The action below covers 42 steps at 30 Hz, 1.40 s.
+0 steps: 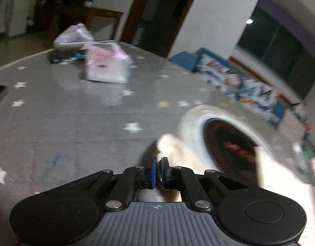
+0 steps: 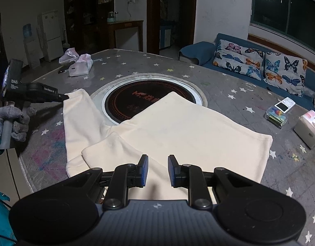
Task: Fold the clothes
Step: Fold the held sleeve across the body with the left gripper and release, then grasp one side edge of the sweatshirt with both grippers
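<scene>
The left gripper's (image 1: pixel 159 169) jaws are together, clamped on the cuff of the cream garment's (image 2: pixel 177 131) sleeve (image 2: pixel 79 112); the right wrist view shows that gripper (image 2: pixel 65 97) at the sleeve's far end. The right gripper's (image 2: pixel 157 170) jaws stand apart over the near hem, with nothing between them. The garment lies flat on the bench (image 2: pixel 229 86), partly over the round hotplate (image 2: pixel 145 100), with one sleeve already laid across the body; the other is stretched out to the left and appears not yet folded, so the task looks to be in its early part. A gloved hand (image 2: pixel 16 121) holds the left gripper tilted downward; the right also points down at the cloth.
</scene>
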Each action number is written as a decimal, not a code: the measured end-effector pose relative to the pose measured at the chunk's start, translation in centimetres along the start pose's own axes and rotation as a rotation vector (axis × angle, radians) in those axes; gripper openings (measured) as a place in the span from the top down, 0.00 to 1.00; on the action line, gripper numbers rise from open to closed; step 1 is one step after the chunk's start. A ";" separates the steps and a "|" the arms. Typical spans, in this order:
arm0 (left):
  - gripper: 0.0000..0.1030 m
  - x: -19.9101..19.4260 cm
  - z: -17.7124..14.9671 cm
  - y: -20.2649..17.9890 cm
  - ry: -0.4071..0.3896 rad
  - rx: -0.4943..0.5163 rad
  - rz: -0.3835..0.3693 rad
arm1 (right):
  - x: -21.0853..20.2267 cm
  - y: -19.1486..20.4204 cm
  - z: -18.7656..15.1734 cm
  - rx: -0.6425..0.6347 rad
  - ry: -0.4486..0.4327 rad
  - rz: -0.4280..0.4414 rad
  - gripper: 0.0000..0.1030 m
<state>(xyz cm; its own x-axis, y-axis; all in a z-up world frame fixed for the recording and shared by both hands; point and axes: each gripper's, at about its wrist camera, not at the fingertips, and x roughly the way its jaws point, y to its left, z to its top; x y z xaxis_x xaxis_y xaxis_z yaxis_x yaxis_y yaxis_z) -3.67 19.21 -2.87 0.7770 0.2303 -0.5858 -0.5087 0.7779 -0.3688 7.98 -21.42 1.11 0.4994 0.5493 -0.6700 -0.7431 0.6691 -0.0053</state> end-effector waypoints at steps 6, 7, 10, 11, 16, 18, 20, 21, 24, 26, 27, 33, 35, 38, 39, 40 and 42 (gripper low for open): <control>0.95 -4.9 0.4 -6.9 -0.026 0.079 -0.321 | -1.1 -0.7 -0.1 0.016 -0.027 -0.014 0.80; 0.95 -5.5 0.1 -8.3 -0.020 0.101 -0.375 | -1.4 -0.8 -0.2 0.023 -0.035 -0.017 0.80; 0.95 -7.0 -0.8 -12.7 0.003 0.167 -0.525 | -2.2 -1.5 -0.5 0.051 -0.051 -0.023 0.80; 0.95 -7.2 -1.4 -14.0 0.018 0.189 -0.565 | -2.4 -1.9 -0.7 0.061 -0.054 -0.029 0.80; 0.94 -6.9 -5.0 -19.4 0.123 0.285 -0.731 | -3.4 -3.4 -1.9 0.114 -0.049 -0.057 0.80; 0.92 -6.1 -6.8 -20.7 0.174 0.333 -0.743 | -3.8 -4.1 -2.4 0.137 -0.044 -0.070 0.80; 0.89 -5.2 -8.6 -21.6 0.233 0.373 -0.745 | -4.0 -4.6 -2.8 0.160 -0.038 -0.080 0.80; 0.88 -4.7 -9.3 -21.9 0.261 0.390 -0.741 | -4.1 -4.9 -3.1 0.170 -0.034 -0.082 0.80; 0.74 -4.6 -10.0 -21.5 0.276 0.429 -0.735 | -4.0 -5.2 -3.5 0.189 -0.019 -0.076 0.80; 0.57 -5.0 -9.6 -20.4 0.244 0.451 -0.712 | -3.7 -5.1 -3.9 0.193 -0.001 -0.061 0.80; 0.53 -5.2 -9.2 -19.7 0.222 0.459 -0.695 | -3.5 -5.1 -4.0 0.193 0.009 -0.053 0.80; 0.51 -4.7 -7.3 -15.4 0.140 0.495 -0.520 | -1.4 -4.1 -5.1 0.191 0.092 0.002 0.80; 0.49 -4.3 -6.9 -14.0 0.133 0.499 -0.452 | -0.8 -3.8 -5.5 0.187 0.117 -0.005 0.80; 0.43 -3.7 -6.5 -12.2 0.129 0.498 -0.389 | -0.8 -3.9 -5.8 0.199 0.122 -0.030 0.80; 0.37 -3.7 -6.5 -11.8 0.130 0.497 -0.374 | -0.8 -4.1 -5.9 0.210 0.120 -0.037 0.80; 0.29 -3.5 -6.4 -11.5 0.129 0.497 -0.364 | -0.9 -4.3 -5.9 0.221 0.117 -0.045 0.80; 0.24 -3.3 -6.5 -11.2 0.122 0.504 -0.351 | -0.6 -4.7 -5.8 0.241 0.114 -0.052 0.80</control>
<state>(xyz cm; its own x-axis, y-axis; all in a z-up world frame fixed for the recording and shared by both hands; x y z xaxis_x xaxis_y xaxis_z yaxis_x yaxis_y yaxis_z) -2.96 5.97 -1.48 0.8028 -0.1347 -0.5808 0.0301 0.9821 -0.1860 8.57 -27.80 -2.76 0.4703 0.4601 -0.7531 -0.5838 0.8022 0.1255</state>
